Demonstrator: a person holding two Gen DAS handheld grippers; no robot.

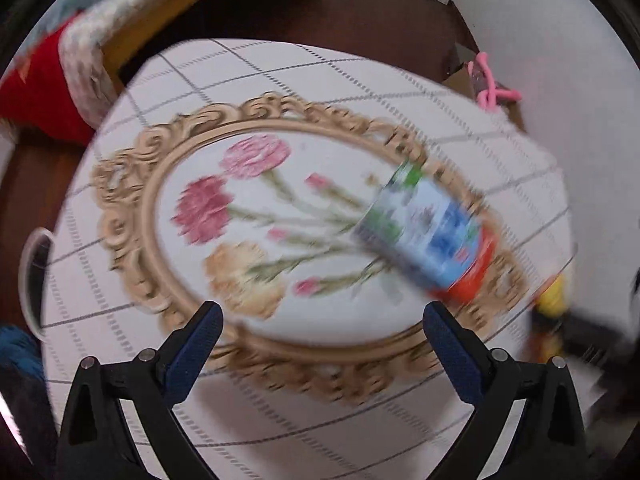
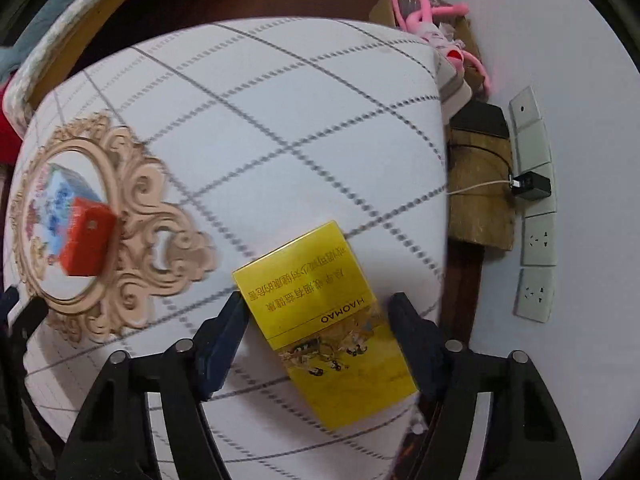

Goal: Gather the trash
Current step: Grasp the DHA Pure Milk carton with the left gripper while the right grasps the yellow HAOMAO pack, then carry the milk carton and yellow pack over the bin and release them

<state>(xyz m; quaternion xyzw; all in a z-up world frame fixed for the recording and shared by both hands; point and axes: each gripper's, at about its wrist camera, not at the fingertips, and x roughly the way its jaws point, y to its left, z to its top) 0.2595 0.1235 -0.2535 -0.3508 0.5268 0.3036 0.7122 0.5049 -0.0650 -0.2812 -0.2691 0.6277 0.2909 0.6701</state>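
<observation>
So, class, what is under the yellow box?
The yellow box lies on the white checked tablecloth. Whatever the cloth shows directly beneath the box is covered.

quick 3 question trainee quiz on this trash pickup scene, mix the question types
1. True or false: the yellow box lies between the fingers of the right tool.
2. Multiple choice: the blue box with a red end lies on
A. the bare floor
B. the flower picture inside the ornate frame
C. the wall sockets
3. Fill in: the left tool has ____ between its fingers.

Key
1. True; the pads sit either side of it, and full contact cannot be confirmed.
2. B
3. Nothing; its fingers stand wide apart above the tablecloth, with the blue box ahead of them.
</observation>
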